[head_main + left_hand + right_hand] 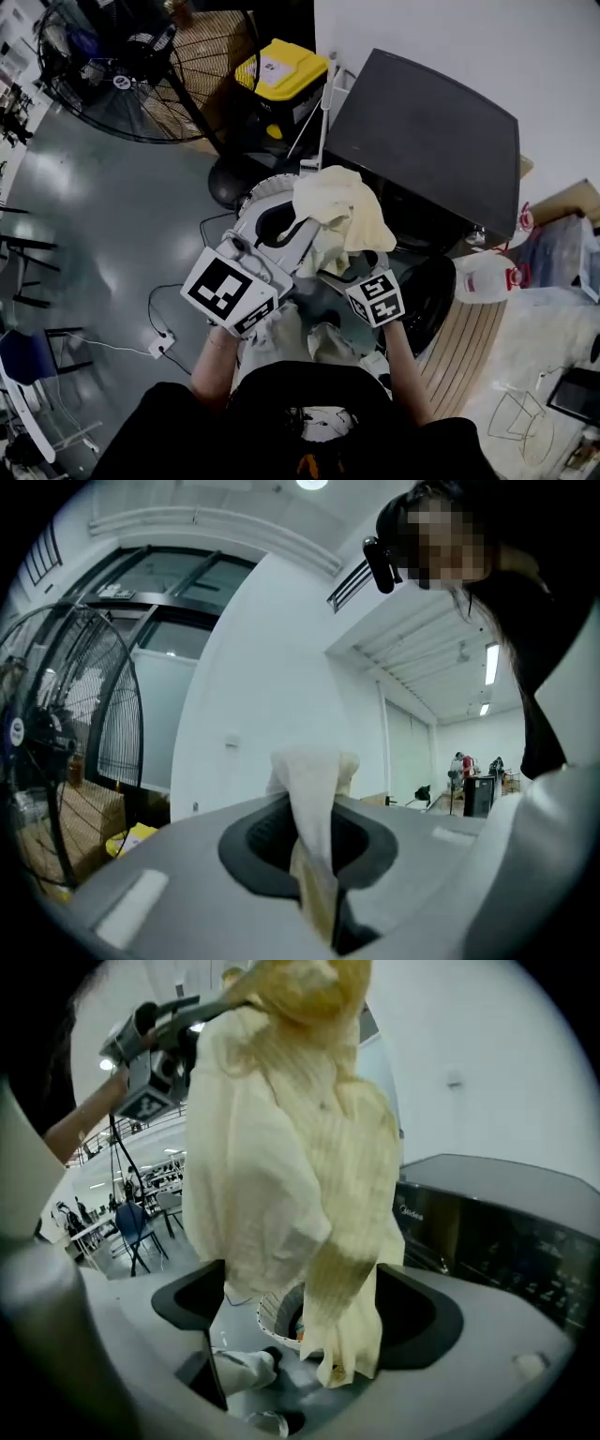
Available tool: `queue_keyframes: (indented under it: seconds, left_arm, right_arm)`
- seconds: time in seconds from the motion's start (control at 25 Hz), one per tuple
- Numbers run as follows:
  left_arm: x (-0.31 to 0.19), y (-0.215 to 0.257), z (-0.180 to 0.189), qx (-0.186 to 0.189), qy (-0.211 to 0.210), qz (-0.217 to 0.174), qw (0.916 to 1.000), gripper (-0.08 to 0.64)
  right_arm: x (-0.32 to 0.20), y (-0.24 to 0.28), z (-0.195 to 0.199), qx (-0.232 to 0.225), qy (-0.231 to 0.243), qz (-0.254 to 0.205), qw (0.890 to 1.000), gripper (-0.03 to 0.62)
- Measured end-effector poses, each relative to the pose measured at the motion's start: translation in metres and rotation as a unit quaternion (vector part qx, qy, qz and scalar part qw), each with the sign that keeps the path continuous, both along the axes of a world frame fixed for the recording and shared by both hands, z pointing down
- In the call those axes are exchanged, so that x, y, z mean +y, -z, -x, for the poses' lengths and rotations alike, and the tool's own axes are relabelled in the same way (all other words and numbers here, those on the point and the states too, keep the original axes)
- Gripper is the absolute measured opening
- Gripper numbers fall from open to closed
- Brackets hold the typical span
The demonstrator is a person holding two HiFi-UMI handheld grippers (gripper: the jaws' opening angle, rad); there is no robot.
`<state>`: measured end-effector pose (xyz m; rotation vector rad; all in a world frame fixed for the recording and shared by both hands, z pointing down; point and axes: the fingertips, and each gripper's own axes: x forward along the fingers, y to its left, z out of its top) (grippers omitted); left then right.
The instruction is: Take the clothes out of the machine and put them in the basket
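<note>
A cream garment hangs bunched in the air in front of the black washing machine. My left gripper is shut on its top; in the left gripper view the cloth is pinched where the jaws meet. My right gripper is lower, to the right, and open. In the right gripper view the garment dangles down between its wide-apart jaws. Below it shows the rim of a white perforated basket, also visible under the cloth. The machine's round door stands open.
A big floor fan and a yellow-lidded bin stand at the back left. White jugs sit right of the machine. A power strip with its cable lies on the floor at left. The person's shoes are beneath the grippers.
</note>
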<state>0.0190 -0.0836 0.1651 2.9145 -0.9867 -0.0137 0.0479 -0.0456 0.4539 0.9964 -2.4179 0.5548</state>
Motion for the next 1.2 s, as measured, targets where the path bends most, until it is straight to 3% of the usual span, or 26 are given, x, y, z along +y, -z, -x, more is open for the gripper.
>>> queue_keyframes:
  seconds: [0.08,0.12,0.16,0.24,0.28,0.32,0.56,0.72,0.92,1.2]
  left_arm:
    - [-0.003,0.018,0.012,0.004,0.006,-0.023,0.9997,0.025]
    - [-0.005,0.026,0.019,0.008,0.008,-0.035,0.9993,0.025]
    - [-0.007,0.034,0.027,0.012,0.009,-0.044,0.9989,0.025]
    - [-0.013,0.044,0.044,0.013,0.01,-0.057,0.9982,0.025]
    - [-0.018,0.046,0.054,0.009,0.011,-0.061,0.998,0.025]
    - [-0.023,0.046,0.065,0.004,0.014,-0.063,0.9979,0.025]
    - [-0.067,0.028,0.146,-0.029,0.06,-0.052,0.9964,0.025]
    - [-0.094,-0.004,0.192,-0.096,0.084,-0.04,0.9911,0.025]
    - [-0.114,-0.07,0.219,-0.19,0.083,-0.018,0.9782,0.025]
    - [-0.13,-0.153,0.237,-0.242,0.068,0.051,0.9665,0.025]
  right_arm:
    - [-0.013,-0.016,0.013,-0.006,-0.014,0.016,1.0,0.509]
    - [-0.02,-0.021,0.017,0.0,-0.023,0.018,1.0,0.479]
    - [-0.028,-0.024,0.02,0.012,-0.034,0.013,0.999,0.393]
    - [-0.043,-0.022,0.024,0.017,-0.064,-0.002,0.998,0.143]
    - [-0.05,-0.019,0.028,0.004,-0.079,-0.003,0.997,0.063]
    - [-0.056,-0.015,0.033,-0.011,-0.091,0.0,0.996,0.034]
    - [-0.08,0.016,0.06,-0.06,-0.116,0.002,0.991,0.031]
    - [-0.099,0.051,0.08,-0.107,-0.136,-0.018,0.985,0.031]
    - [-0.127,0.105,0.114,-0.181,-0.133,-0.056,0.973,0.029]
    - [-0.154,0.145,0.167,-0.246,-0.098,-0.079,0.961,0.029]
